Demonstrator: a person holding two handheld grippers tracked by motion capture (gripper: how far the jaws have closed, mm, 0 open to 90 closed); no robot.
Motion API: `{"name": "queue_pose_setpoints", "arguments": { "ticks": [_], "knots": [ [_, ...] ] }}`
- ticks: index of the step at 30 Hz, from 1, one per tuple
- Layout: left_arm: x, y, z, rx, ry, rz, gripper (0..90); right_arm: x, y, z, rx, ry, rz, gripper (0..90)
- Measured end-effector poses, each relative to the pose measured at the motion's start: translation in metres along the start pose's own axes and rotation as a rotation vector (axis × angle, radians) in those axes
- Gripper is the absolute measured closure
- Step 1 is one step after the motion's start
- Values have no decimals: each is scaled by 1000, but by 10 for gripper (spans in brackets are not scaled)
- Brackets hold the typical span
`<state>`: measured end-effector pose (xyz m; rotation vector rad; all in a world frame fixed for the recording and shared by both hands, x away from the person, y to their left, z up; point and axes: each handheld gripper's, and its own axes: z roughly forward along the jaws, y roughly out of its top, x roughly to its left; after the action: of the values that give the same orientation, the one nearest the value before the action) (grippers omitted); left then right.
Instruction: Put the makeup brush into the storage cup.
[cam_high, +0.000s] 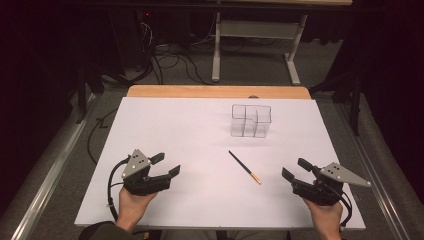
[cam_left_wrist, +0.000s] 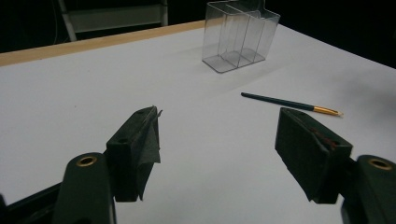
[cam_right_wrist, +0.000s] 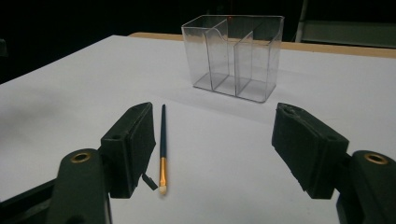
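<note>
A thin dark brush (cam_high: 244, 166) with a gold ferrule and pale tip lies flat on the white table (cam_high: 175, 130), between my two grippers. Behind it stands a clear plastic organizer (cam_high: 251, 120) with several compartments, nothing inside. My left gripper (cam_high: 166, 164) rests near the front left, jaws wide apart and holding nothing. My right gripper (cam_high: 296, 168) sits at the front right, also open. In the left gripper view the brush (cam_left_wrist: 290, 103) lies ahead to the right and the organizer (cam_left_wrist: 239, 35) farther off. In the right gripper view the brush (cam_right_wrist: 163, 148) lies just beside the left jaw, with the organizer (cam_right_wrist: 235, 57) beyond.
A wooden strip (cam_high: 220, 91) borders the table's far edge. Beyond it are a grey desk frame (cam_high: 255, 45) and loose cables (cam_high: 170, 62) on the floor. Metal rails (cam_high: 47, 170) run along both sides of the table.
</note>
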<state>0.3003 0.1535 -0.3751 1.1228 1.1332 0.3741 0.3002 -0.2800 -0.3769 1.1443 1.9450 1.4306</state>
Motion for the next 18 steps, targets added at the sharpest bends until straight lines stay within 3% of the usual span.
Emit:
{"name": "queue_pose_setpoints", "arguments": {
  "ticks": [18],
  "knots": [
    [2,1,-1,-1,3,1,311,-1,0,-1,-1,-13,3,316]
  ]
}}
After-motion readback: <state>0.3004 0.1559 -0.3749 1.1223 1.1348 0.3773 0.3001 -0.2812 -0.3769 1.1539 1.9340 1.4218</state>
